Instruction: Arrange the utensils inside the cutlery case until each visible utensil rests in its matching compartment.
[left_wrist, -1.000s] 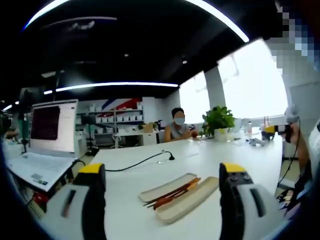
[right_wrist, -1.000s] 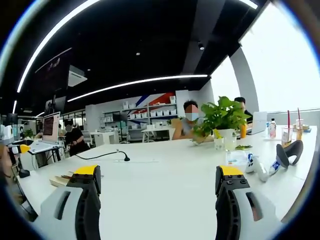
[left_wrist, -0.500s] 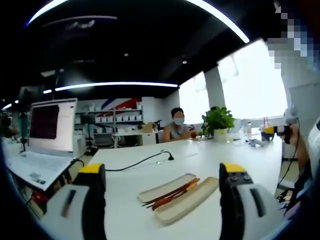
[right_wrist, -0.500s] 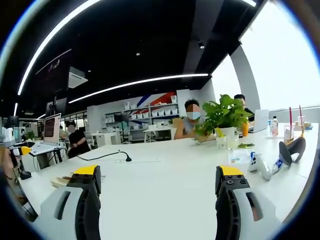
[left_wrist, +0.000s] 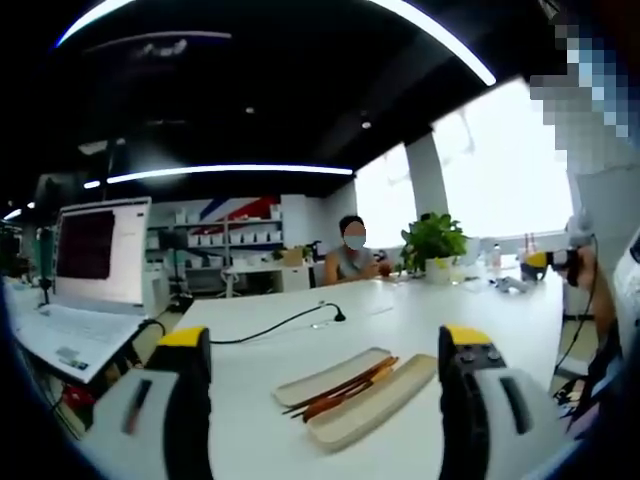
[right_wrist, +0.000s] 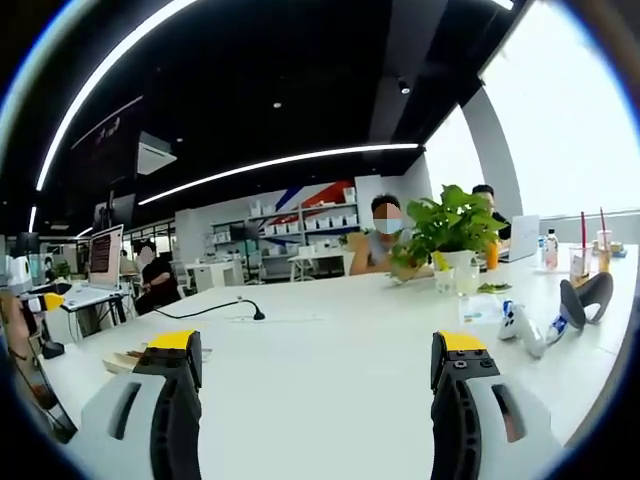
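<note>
Nothing has moved; both tongs (left_wrist: 325, 345) (right_wrist: 317, 350) gape wide above the cutlery case (left_wrist: 352, 395).

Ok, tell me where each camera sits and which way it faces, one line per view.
Left gripper view: rides the left gripper, low over the white table, facing the open case and a laptop; its fingers spread; a person's arm at the right edge.
Right gripper view: rides the right gripper, facing across the table toward a plant; fingers spread.
Shared: table, black cable, plant.
</note>
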